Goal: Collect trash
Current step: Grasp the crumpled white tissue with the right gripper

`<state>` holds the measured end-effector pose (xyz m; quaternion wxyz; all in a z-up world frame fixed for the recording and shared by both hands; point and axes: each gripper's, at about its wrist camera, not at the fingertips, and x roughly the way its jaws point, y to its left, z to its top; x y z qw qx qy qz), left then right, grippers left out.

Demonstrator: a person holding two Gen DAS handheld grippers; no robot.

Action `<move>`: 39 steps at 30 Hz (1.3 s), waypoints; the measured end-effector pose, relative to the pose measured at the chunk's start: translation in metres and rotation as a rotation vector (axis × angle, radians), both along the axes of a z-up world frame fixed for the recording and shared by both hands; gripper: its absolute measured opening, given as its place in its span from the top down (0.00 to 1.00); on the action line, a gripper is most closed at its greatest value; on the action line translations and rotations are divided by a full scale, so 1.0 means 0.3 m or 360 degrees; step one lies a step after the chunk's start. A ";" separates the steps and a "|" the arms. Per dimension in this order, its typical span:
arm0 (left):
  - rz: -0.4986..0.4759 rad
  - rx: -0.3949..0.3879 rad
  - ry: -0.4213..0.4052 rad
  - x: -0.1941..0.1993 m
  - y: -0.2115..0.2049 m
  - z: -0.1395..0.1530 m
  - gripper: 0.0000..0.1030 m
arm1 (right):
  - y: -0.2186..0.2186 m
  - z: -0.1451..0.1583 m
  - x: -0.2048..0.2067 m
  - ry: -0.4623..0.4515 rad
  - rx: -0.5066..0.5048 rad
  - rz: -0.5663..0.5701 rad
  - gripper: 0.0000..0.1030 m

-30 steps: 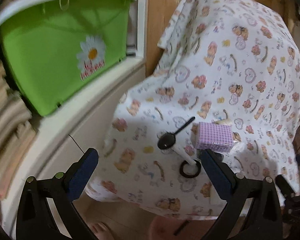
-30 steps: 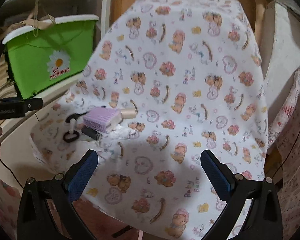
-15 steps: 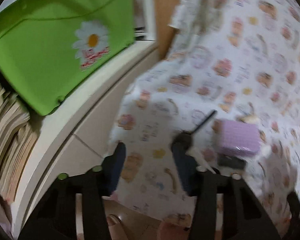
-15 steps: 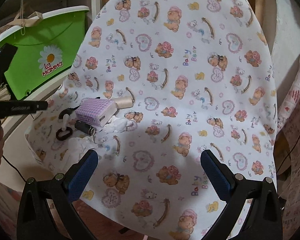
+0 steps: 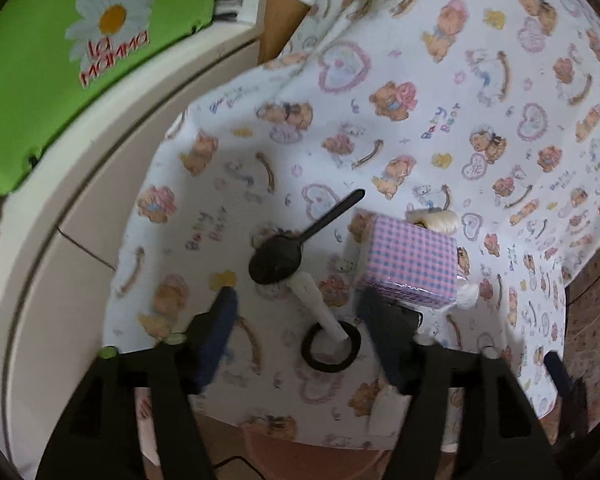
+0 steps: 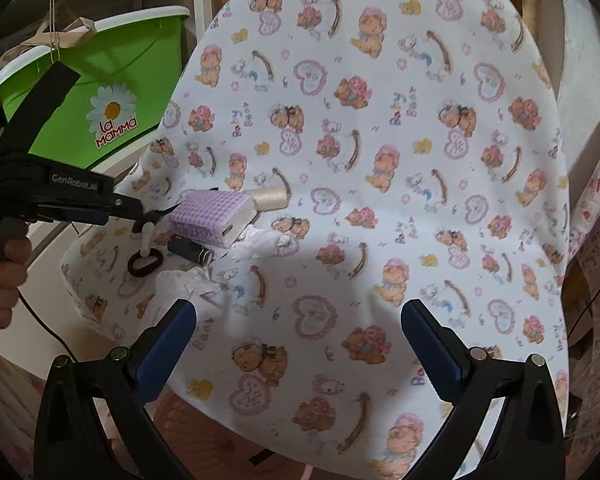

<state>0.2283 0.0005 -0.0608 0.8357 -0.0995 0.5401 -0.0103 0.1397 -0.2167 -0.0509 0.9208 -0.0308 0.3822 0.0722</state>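
Note:
On the teddy-bear cloth (image 5: 440,92) lie a black plastic spoon (image 5: 295,246), a white stick through a black ring (image 5: 331,346), a purple checked tissue pack (image 5: 410,266), a cream thread spool (image 5: 434,220) and crumpled white tissue (image 6: 259,244). A black cylinder (image 6: 189,250) and more crumpled tissue (image 6: 187,282) show in the right wrist view. My left gripper (image 5: 300,336) is open just above the white stick and ring. My right gripper (image 6: 300,344) is open and empty over bare cloth, right of the items.
A green "La Mamma" bin (image 6: 111,92) stands on a white shelf (image 5: 111,120) left of the cloth. Stacked books sit at the far left. A patterned cloth (image 6: 596,240) hangs at the right edge. Floor lies below the cloth's front edge.
My left gripper has moved forward and down toward the spoon and ring; its jaws narrowed, then widened partly. My right gripper moved a little closer to the cloth.

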 end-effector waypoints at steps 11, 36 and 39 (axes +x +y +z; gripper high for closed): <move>-0.0059 0.0096 -0.0014 0.013 -0.077 -0.020 0.30 | 0.013 0.000 -0.002 -0.0018 -0.0038 0.0009 0.00; -0.0158 -0.0038 -0.0191 -0.056 -0.023 0.040 0.89 | 0.051 0.013 -0.033 -0.0054 -0.0047 0.0076 0.00; -0.0135 0.0005 -0.0197 -0.073 0.005 0.045 0.89 | 0.070 0.017 -0.033 -0.0041 0.0000 0.0103 0.00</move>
